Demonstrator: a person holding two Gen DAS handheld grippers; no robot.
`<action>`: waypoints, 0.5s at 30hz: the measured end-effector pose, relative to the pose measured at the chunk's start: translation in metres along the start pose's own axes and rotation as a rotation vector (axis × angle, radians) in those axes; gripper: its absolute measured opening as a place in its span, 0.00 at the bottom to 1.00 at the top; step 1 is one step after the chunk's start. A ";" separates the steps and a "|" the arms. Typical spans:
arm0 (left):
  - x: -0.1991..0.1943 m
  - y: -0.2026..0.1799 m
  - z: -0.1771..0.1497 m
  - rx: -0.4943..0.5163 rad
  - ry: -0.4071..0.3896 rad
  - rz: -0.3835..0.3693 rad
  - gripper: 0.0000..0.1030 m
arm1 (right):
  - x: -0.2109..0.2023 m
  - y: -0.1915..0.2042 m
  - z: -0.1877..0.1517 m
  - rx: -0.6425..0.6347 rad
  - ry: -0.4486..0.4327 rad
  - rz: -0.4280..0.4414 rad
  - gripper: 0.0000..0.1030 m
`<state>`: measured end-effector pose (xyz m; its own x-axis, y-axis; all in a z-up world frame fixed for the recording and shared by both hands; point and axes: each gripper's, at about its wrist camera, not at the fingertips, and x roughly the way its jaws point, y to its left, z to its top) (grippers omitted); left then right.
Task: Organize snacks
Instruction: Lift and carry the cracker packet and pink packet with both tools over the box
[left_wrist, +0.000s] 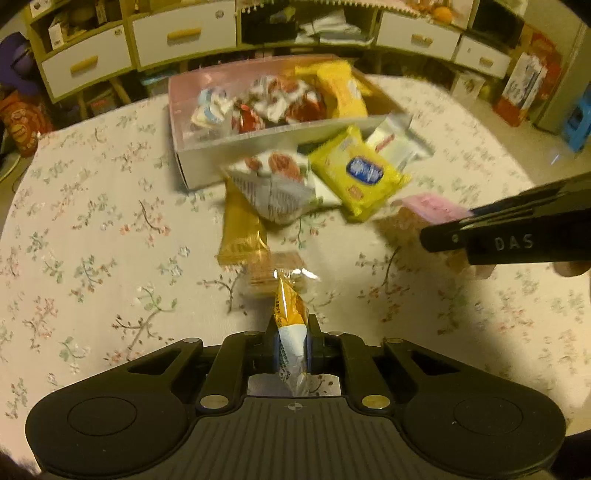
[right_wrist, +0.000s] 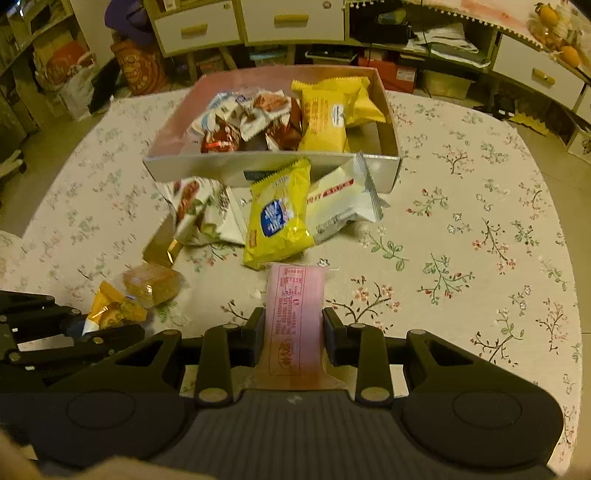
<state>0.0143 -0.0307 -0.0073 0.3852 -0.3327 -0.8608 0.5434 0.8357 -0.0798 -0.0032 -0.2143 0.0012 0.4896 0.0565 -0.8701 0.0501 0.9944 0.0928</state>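
Observation:
My left gripper is shut on an orange and white snack packet, held over the table; it also shows at the left of the right wrist view. My right gripper is shut on a pink snack packet, which peeks out behind its finger in the left wrist view. The open cardboard box holds several snacks, among them yellow packets. In front of the box lie a yellow packet with a blue label, a white packet and a white and red packet.
A gold packet and a clear-wrapped cake lie on the floral tablecloth near my left gripper. Drawers and shelves stand beyond the table's far edge. Bags sit on the floor at the left.

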 end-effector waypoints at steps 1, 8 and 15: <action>-0.005 0.002 0.002 -0.004 -0.010 -0.009 0.09 | -0.003 -0.001 0.002 0.005 -0.008 0.011 0.28; -0.029 0.018 0.015 -0.078 -0.079 -0.085 0.09 | -0.020 -0.009 0.013 0.058 -0.065 0.072 0.28; -0.046 0.027 0.028 -0.120 -0.139 -0.113 0.09 | -0.025 -0.013 0.023 0.078 -0.090 0.096 0.28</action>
<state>0.0318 -0.0052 0.0442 0.4309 -0.4773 -0.7658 0.4998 0.8329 -0.2378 0.0038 -0.2303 0.0327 0.5715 0.1390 -0.8088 0.0652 0.9748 0.2135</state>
